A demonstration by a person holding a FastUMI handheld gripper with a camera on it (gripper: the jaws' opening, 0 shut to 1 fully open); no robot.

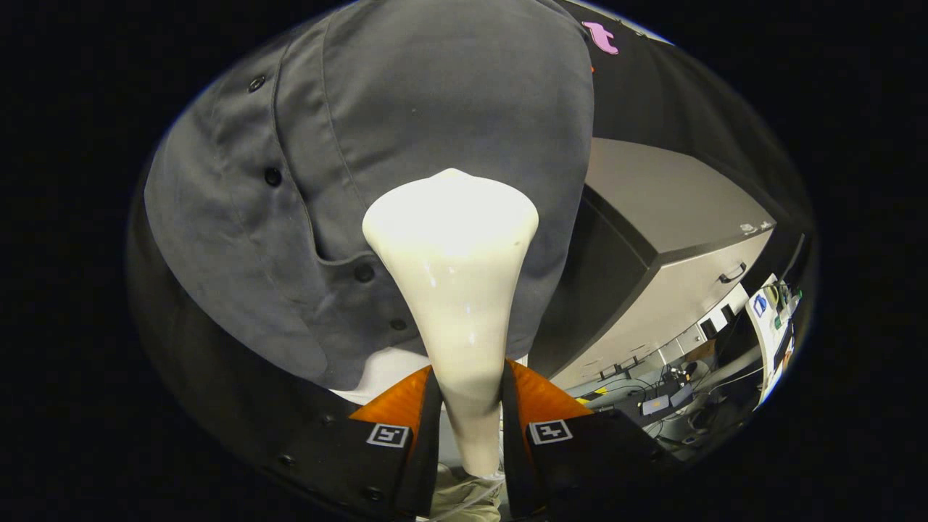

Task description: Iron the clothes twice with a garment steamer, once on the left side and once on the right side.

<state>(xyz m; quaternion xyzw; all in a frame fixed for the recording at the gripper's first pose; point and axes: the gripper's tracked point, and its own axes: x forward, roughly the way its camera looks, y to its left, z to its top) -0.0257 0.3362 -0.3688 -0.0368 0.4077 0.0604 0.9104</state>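
Note:
A white garment steamer (453,290) stands up between my two fingers, its handle clamped by both and its wide head pointing ahead. My gripper (469,384) is shut on that handle. Right behind the steamer head hangs a dark grey shirt (406,130) with dark buttons (272,176) down its placket, which lies to the left of the head. The head sits close against the lower part of the shirt, just right of the placket and near the hem; whether it touches the cloth I cannot tell.
To the right of the shirt stands a grey cabinet (674,239) with a drawer handle (732,274). Below it lie cables and small devices (660,395) on the floor. A white object (384,370) shows under the shirt hem.

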